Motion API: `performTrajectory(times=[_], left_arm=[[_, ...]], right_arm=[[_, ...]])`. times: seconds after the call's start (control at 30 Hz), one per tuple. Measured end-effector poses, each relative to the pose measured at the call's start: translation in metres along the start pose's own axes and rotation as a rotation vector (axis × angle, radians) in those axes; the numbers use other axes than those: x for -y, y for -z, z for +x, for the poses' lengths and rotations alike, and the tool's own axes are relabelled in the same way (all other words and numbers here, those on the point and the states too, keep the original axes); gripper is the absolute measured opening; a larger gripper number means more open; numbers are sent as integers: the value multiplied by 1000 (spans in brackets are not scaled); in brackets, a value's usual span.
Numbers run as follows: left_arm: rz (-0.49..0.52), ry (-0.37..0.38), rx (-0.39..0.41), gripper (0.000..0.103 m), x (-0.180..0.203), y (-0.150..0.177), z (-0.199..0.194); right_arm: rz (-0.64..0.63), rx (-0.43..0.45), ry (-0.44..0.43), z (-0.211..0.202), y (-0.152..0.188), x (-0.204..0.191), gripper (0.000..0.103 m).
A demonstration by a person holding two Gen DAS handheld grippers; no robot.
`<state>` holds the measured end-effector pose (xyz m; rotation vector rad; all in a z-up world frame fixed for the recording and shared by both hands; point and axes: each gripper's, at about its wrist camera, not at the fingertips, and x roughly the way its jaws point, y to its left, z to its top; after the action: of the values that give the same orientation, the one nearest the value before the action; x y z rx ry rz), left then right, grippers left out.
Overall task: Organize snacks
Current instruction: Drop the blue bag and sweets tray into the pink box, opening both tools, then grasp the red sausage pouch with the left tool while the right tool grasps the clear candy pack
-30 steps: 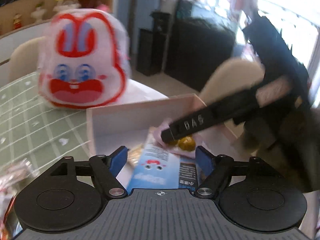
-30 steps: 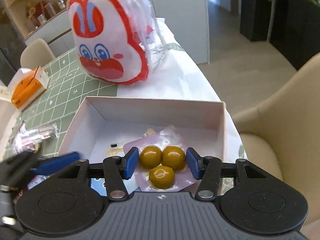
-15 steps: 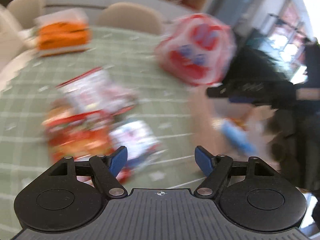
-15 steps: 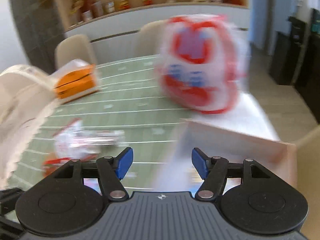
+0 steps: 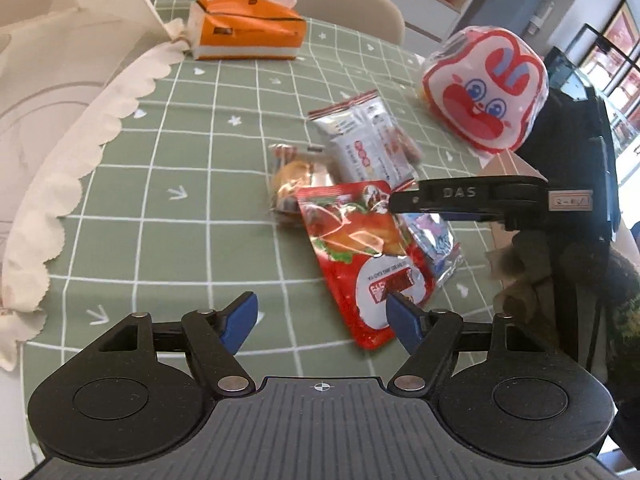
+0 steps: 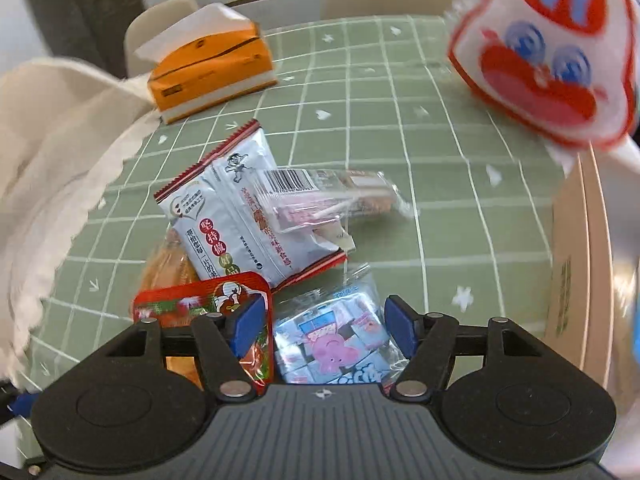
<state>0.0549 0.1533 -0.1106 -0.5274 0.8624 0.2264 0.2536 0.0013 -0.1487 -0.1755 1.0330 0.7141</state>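
Right gripper (image 6: 324,322) open, straddling blue pack (image 6: 332,336), lower centre; drop straight, pinch it alone, w/o red pouch (image 6: 200,300). Left gripper (image 5: 320,320) open, empty.

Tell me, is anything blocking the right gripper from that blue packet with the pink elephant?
Nothing visible. The blue packet lies directly between the open right gripper fingers, its top uncovered. The red packet only borders it on the left.

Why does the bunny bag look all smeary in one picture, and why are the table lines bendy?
Right wrist view: the bunny bag is smeared by motion blur, while the grey snack packet stays readable. Left wrist view: the bunny is sharper. Both views: the fisheye lens curves the tablecloth grid lines.
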Motion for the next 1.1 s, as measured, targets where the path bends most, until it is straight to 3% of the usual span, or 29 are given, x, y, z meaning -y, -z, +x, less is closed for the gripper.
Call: performTrajectory(times=[0.13,0.37,0.5,0.73,1.1], left_arm=[[2,36,12,76,-12,0,0],[42,91,5,76,-12,-1,14],[111,88,3,76,7,0,21],[246,38,-10,75,32,10,29],[300,17,-26,75,44,24,23]], right_arm=[[4,-9,-22,-16,22,-6,54],[-9,-25,-15,-49,74,-18,50],[34,-35,-13,-67,99,-5,49],[58,-14,97,-95,130,27,48],[88,24,84,-103,138,41,53]])
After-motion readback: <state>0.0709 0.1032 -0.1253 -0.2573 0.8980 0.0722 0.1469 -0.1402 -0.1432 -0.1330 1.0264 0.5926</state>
